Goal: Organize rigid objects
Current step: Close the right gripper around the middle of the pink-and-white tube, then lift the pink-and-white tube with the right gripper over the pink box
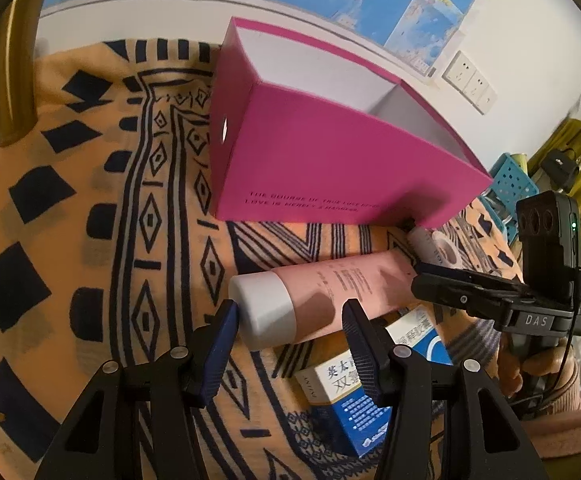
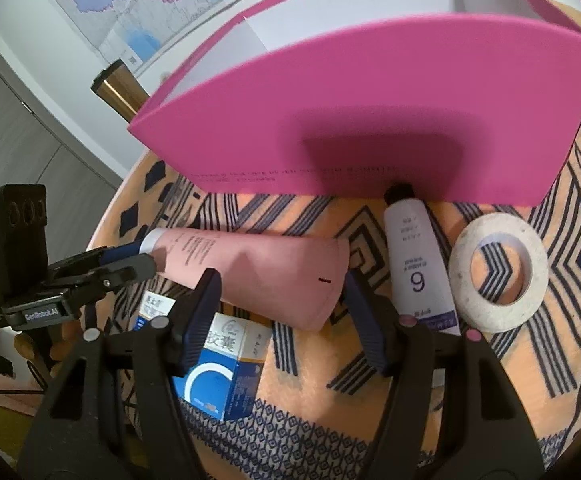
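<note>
- We see the pink tube [image 1: 330, 300] lying on its side across the middle of both views, on the patterned orange cloth [image 1: 90, 208], just in front of the open magenta box [image 1: 330, 152] that fills the upper centre.
- In the left wrist view the left gripper [image 1: 290, 320] straddles the tube's white cap [image 1: 266, 308]. One pad touches the cap's end, the other lies over the tube's body. We judge it a loose bracket, not a firm pinch.
- In the right wrist view the right gripper [image 2: 282, 292] has its jaws spread to either side of the tube's flat crimped tail. We cannot tell whether the pads press on it.
- The tube rests partly on a blue-and-white medicine carton [image 2: 218, 364] at lower centre, so it sits slightly tilted.
- We judge the tube light, with a soft body that will dent under pressure. The hard cap and its shoulder are the better hold, since the crimped end is thin and may flex or slip.
- The glossy skin looks slippery, so a grip square across the cap seems safest.
- A white tube [image 2: 418, 264] with a black cap and a roll of tape [image 2: 462, 280] lie to the right of centre. The white tube lies just beside the right gripper's right finger, so a lift could nudge it.
</note>
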A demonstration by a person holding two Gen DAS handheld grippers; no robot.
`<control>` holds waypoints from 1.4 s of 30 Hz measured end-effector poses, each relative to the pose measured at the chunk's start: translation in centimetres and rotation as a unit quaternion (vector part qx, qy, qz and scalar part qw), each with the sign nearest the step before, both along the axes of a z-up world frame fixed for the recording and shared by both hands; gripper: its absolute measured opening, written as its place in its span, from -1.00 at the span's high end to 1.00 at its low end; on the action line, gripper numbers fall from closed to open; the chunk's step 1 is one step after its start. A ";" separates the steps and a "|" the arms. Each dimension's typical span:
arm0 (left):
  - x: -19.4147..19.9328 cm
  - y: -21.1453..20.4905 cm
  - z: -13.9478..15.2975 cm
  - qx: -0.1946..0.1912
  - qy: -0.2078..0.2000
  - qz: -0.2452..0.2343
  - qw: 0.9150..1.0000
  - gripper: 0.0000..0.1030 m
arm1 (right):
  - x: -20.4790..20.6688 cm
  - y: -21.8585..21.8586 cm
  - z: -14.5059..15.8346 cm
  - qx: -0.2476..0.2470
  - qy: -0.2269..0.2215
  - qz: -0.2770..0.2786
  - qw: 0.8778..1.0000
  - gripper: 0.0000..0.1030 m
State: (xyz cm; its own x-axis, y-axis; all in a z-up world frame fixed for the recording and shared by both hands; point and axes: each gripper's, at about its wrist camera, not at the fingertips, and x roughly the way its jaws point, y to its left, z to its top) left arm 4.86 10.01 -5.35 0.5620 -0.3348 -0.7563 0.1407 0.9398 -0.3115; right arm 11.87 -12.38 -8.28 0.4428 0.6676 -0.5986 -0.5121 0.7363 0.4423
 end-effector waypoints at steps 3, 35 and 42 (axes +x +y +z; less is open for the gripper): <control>0.0 0.0 0.0 0.001 0.000 0.000 1.000 -0.04 | 0.2 0.0 -0.3 0.005 0.008 -0.003 1.000 -0.28; -0.2 -1.0 4.6 -0.015 -0.061 -0.020 0.998 -0.05 | -1.5 -2.2 4.9 0.033 -0.078 -0.017 0.996 -0.15; 0.3 -1.4 6.5 -0.019 -0.083 -0.031 0.996 -0.05 | -1.8 -2.9 6.8 0.040 -0.103 -0.026 0.994 -0.15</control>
State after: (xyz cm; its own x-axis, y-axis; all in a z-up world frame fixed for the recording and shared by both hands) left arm 5.16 8.58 1.13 0.6560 -0.3992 -0.6406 0.2511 0.9158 -0.3135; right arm 10.08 -15.29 -1.52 0.5858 0.6823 -0.4374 -0.5601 0.7309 0.3900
